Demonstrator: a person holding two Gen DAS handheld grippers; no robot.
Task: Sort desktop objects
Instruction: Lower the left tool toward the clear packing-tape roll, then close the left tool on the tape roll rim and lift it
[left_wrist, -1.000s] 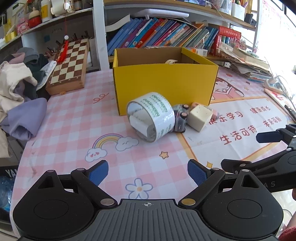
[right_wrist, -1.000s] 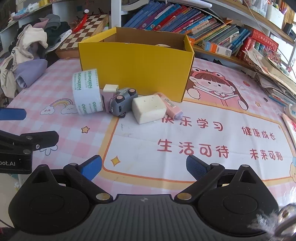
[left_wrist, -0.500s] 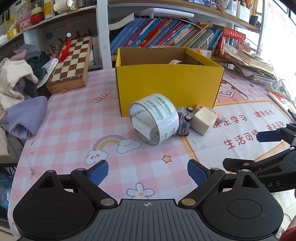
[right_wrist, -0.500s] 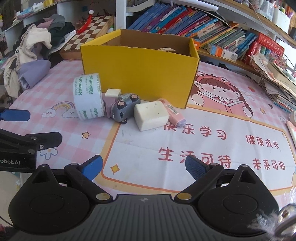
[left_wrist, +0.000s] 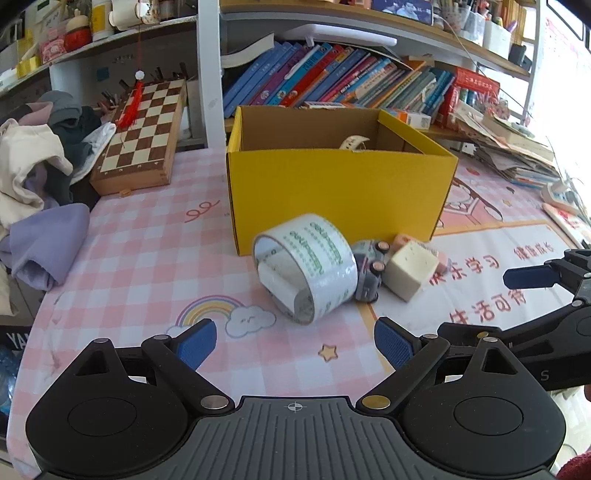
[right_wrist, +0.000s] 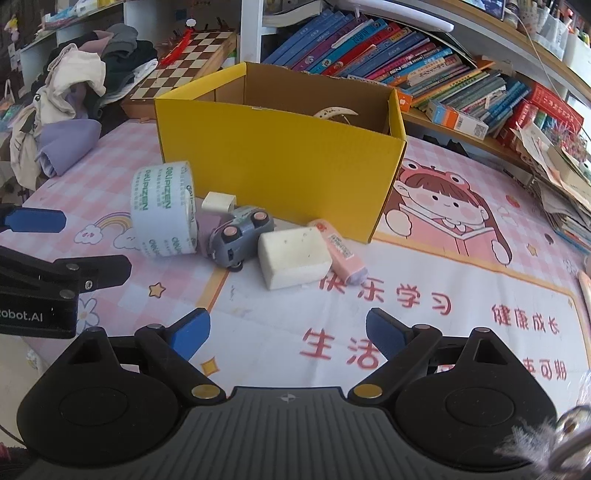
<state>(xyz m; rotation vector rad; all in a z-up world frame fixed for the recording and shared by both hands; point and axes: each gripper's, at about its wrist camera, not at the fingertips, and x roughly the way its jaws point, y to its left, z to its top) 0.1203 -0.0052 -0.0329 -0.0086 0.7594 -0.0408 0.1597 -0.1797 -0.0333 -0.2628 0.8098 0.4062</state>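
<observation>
A yellow cardboard box (left_wrist: 340, 192) (right_wrist: 277, 155) stands open on the pink mat. In front of it lie a white tape roll (left_wrist: 306, 266) (right_wrist: 164, 214), a grey toy car (left_wrist: 367, 271) (right_wrist: 240, 236), a cream block (left_wrist: 410, 271) (right_wrist: 293, 256), a pink eraser (right_wrist: 341, 256) and a small white plug (right_wrist: 218, 201). My left gripper (left_wrist: 295, 341) is open and holds nothing, short of the tape roll. My right gripper (right_wrist: 288, 332) hangs short of the cream block. Its jaws are closing a little, with nothing between them.
A wooden chessboard (left_wrist: 144, 136) leans at the back left beside a pile of clothes (left_wrist: 33, 177). Rows of books (left_wrist: 332, 81) fill the shelf behind the box. Stacked papers (right_wrist: 565, 192) lie at the right edge.
Both views have drawn slightly nearer to the objects in front of the box. The right gripper's fingers stand a little closer together. None of the objects has moved.
</observation>
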